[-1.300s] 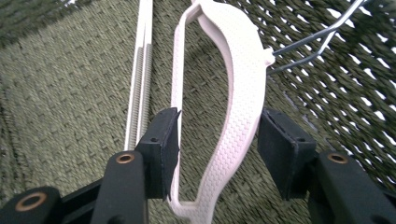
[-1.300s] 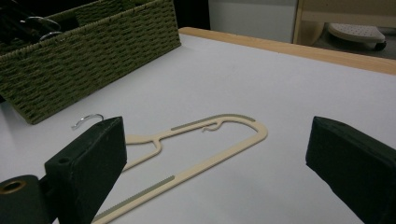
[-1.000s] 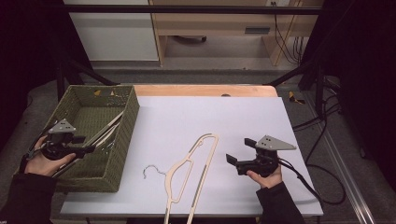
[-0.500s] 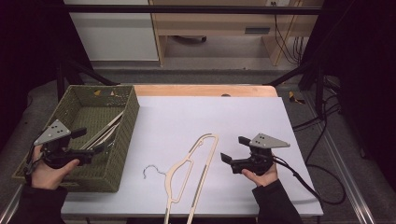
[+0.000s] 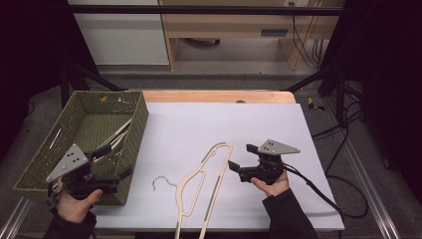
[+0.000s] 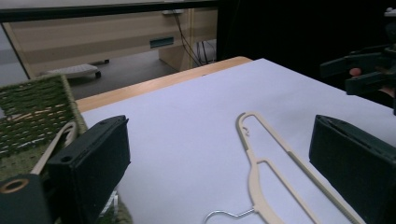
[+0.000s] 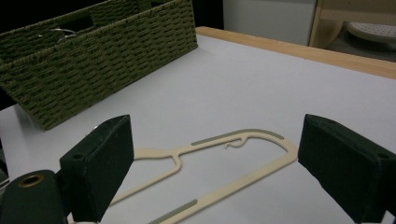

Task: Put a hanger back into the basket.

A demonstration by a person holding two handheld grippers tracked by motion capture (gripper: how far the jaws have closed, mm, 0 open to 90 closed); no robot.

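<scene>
A cream hanger [image 5: 204, 186] with a metal hook [image 5: 161, 181] lies flat on the white table [image 5: 199, 124]. My right gripper [image 5: 242, 157] hovers just right of the hanger, pointing at it. Its jaws have just been closing a little, but they stand open and grip nothing. In the right gripper view the hanger [image 7: 219, 158] lies on the table beyond my right gripper [image 7: 219, 135]. My left gripper [image 5: 113, 162] is over the near right corner of the green woven basket [image 5: 79, 144]. Its jaws have just been opening and nothing is between them. Its own view faces the hanger [image 6: 261, 172].
More hangers [image 5: 117, 137] lie inside the basket, against its right wall. The table's wooden far edge [image 5: 219, 96] runs behind the white top. A cable [image 5: 318, 191] trails from my right gripper across the table's right side. Wooden furniture [image 5: 224, 25] stands on the floor beyond.
My left hand has drawn back from the basket's left side toward its near right corner, and its jaws stand wider apart. My right gripper has edged slightly left toward the hanger.
</scene>
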